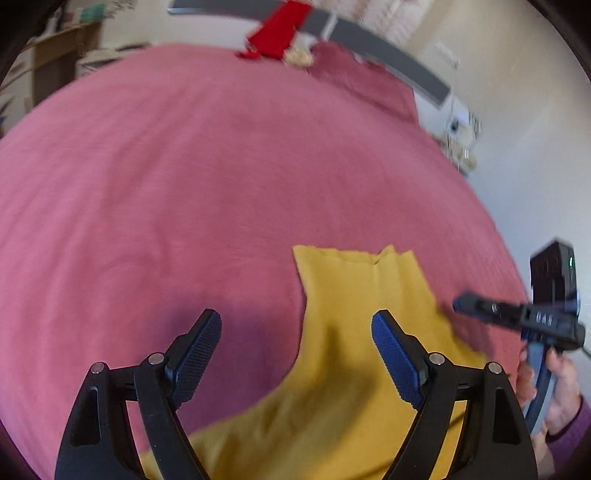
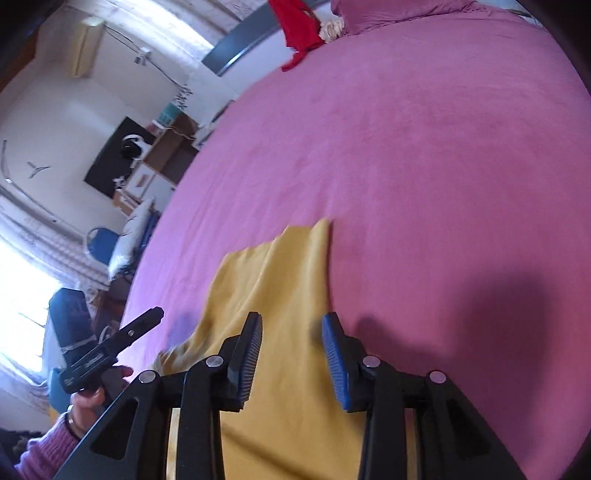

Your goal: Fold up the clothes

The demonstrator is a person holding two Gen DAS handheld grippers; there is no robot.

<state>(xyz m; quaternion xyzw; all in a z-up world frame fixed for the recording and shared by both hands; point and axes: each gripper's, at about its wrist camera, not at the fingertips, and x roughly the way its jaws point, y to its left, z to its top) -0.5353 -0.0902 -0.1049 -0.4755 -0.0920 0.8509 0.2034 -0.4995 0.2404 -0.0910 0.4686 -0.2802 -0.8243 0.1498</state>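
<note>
Covering nearly everything in both views is the bed [image 1: 184, 166], spread with a pink sheet, and on its near side lies the yellow garment [image 1: 354, 332] — the piece to fold. It rests flat on the sheet, a straight hemmed edge at the far end with a small notch in it, one side curving inward; the cloth looks soft and thin, with a few shallow creases and no fold made in it yet as far as I can tell. At the head of the bed sit a pink pillow [image 1: 354, 77] and a red cloth [image 1: 277, 33], well apart from the work.

Both tools hang above the near part of the garment, and neither holds anything. The left gripper [image 1: 295, 350] stands wide, one pad over the bare sheet and one over the yellow cloth. The right gripper [image 2: 291, 354] is narrow but parted, nothing pinched between its pads.

To do this step well, I would bring each gripper down to a matching corner or edge, pinch only the top layer — not the sheet beneath — and lift both sides evenly so the fold lands square.
</note>
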